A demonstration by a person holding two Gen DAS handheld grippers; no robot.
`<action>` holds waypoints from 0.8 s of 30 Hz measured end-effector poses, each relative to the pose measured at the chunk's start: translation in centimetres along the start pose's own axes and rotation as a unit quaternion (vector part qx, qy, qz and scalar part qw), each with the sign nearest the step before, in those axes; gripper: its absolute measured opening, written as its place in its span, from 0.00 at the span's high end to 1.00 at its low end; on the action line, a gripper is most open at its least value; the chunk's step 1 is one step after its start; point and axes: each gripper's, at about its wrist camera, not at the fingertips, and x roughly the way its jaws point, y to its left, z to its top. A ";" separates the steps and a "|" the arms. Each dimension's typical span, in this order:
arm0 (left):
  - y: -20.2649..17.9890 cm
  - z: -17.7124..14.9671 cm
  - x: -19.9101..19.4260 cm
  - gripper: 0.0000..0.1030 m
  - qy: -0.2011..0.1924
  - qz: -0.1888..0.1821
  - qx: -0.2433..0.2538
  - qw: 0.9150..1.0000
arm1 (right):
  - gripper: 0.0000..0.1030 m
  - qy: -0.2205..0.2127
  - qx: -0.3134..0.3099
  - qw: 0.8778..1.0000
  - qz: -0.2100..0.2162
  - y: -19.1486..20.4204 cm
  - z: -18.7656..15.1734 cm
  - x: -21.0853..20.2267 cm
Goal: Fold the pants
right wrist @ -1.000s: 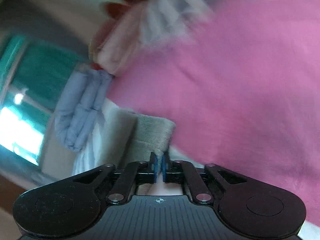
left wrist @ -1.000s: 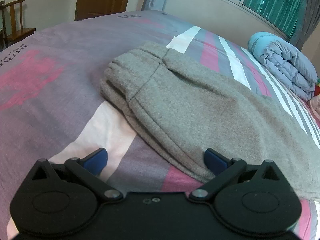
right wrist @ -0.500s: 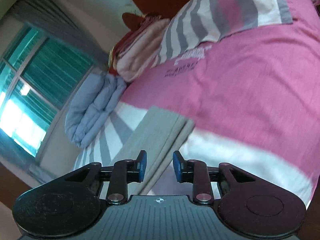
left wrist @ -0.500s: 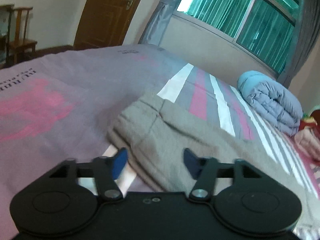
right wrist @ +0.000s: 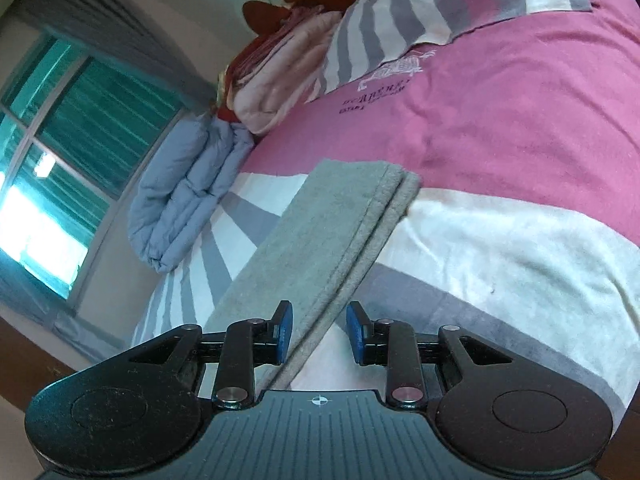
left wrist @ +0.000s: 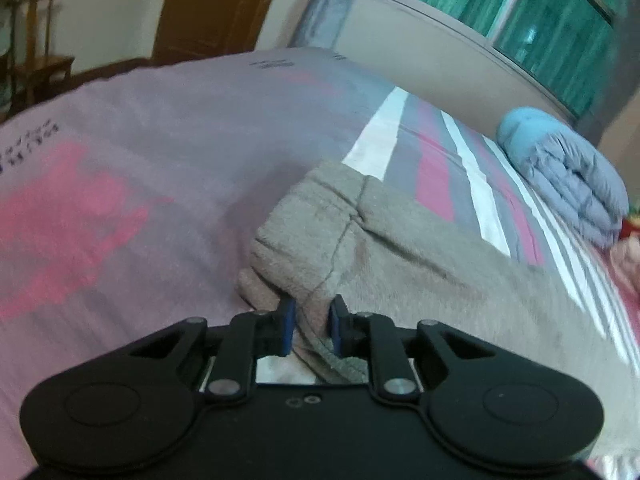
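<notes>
The fuzzy grey fleece pants [left wrist: 400, 264] lie folded lengthwise on the striped pink bedspread [right wrist: 520, 128]. The left gripper [left wrist: 312, 330], spread wide a moment ago, now pinches the bunched waistband; the right gripper [right wrist: 319, 332] has released, its fingers straddling the leg edge.

Left gripper [left wrist: 312, 330]: low over the bed, blue pads [left wrist: 287, 330] pulled close together, pinching a fold of the gray pants [left wrist: 400, 280] at the waist end. Right gripper [right wrist: 319, 334]: tipped sideways, blue pads [right wrist: 356, 336] spread apart, one on each side of the pant leg's edge, not squeezing it.
</notes>
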 end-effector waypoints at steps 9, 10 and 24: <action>-0.2 -0.3 0.4 0.85 0.004 0.004 -0.004 1.000 | 0.44 -0.031 0.052 0.998 0.018 -1.6 3.9 1.0; -0.1 -0.6 0.4 0.85 0.004 0.004 -0.003 1.000 | 0.47 -0.025 0.056 0.998 0.010 -1.7 4.3 1.5; 0.4 -0.2 0.2 0.57 0.013 0.014 -0.009 1.000 | 0.97 0.023 0.056 0.997 -0.046 -4.0 5.5 5.8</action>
